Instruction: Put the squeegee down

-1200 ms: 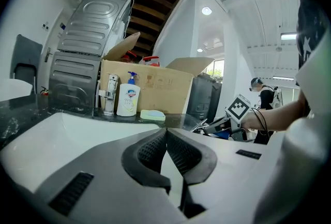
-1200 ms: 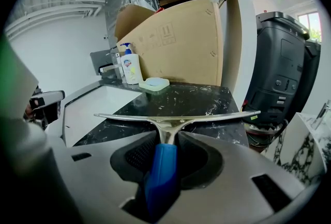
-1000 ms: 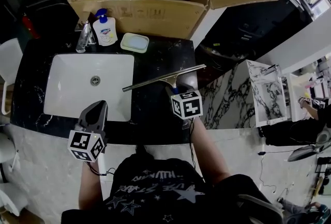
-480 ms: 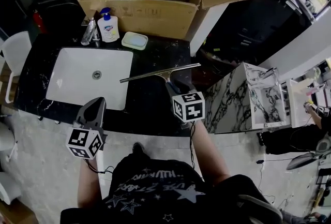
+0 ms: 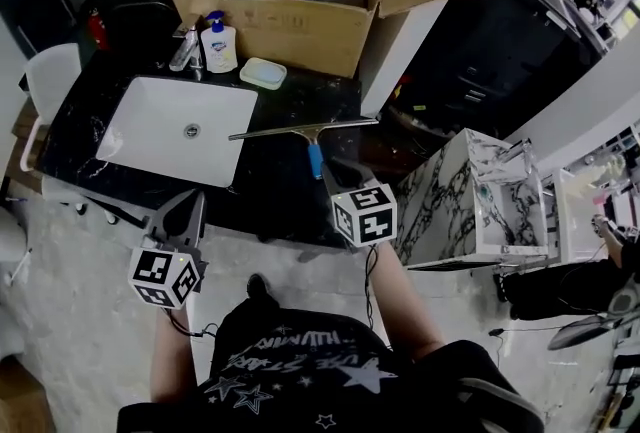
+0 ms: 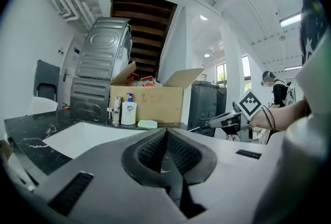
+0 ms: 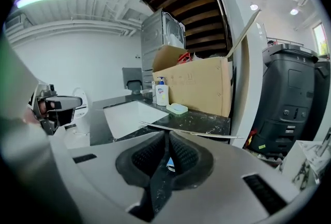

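The squeegee [image 5: 303,130] has a long metal blade and a blue handle [image 5: 315,161]. It lies level at the black counter [image 5: 290,191], to the right of the white sink [image 5: 150,136]; I cannot tell whether it touches the counter. My right gripper [image 5: 334,173] is at the handle's near end, its jaws closed, with a sliver of the blue handle [image 7: 169,164] between them. The blade [image 7: 207,134] runs just beyond the tips. My left gripper [image 5: 190,203] is shut and empty, off the counter's front edge near the sink.
A soap bottle [image 5: 217,43], a tap [image 5: 186,49] and a soap dish [image 5: 263,73] stand behind the sink. An open cardboard box [image 5: 300,16] holding plastic items sits at the back. A marble-patterned stand [image 5: 470,196] is on the right, and a white chair [image 5: 45,81] on the left.
The view has pulled back from the counter. The right gripper now sits farther back along the squeegee, so the blue handle shows. The left gripper has hardly moved.
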Action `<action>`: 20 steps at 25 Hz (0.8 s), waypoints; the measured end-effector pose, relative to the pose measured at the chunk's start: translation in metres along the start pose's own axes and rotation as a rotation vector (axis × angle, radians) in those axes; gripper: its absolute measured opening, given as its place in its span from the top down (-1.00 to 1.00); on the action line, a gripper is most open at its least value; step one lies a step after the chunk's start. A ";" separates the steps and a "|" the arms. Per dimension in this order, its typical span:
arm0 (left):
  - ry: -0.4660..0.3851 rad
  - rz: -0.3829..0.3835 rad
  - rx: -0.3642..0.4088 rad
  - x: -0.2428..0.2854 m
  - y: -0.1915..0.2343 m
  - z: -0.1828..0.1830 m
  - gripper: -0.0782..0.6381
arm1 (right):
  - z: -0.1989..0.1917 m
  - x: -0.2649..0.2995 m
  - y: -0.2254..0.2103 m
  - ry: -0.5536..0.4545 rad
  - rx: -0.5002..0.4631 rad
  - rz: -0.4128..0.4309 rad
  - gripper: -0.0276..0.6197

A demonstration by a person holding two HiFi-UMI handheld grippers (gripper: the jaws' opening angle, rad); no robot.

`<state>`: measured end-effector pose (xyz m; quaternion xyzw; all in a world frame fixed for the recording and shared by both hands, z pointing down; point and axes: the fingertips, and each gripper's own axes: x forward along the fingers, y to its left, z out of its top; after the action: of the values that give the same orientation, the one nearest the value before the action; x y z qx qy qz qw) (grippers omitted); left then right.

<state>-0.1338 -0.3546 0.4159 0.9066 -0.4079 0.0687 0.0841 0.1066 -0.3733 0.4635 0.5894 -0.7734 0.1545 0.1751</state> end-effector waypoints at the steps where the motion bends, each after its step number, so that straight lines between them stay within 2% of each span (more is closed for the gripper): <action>1: -0.003 0.006 0.000 -0.006 -0.007 -0.001 0.73 | -0.003 -0.007 0.001 -0.002 -0.005 0.009 0.73; 11: -0.011 0.084 -0.005 -0.067 -0.083 -0.022 0.73 | -0.036 -0.074 0.019 -0.010 -0.053 0.119 0.74; 20: 0.020 0.132 -0.024 -0.117 -0.141 -0.060 0.73 | -0.091 -0.126 0.041 0.016 -0.074 0.209 0.74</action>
<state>-0.1087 -0.1646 0.4386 0.8760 -0.4665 0.0784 0.0942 0.1056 -0.2138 0.4857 0.4973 -0.8343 0.1483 0.1859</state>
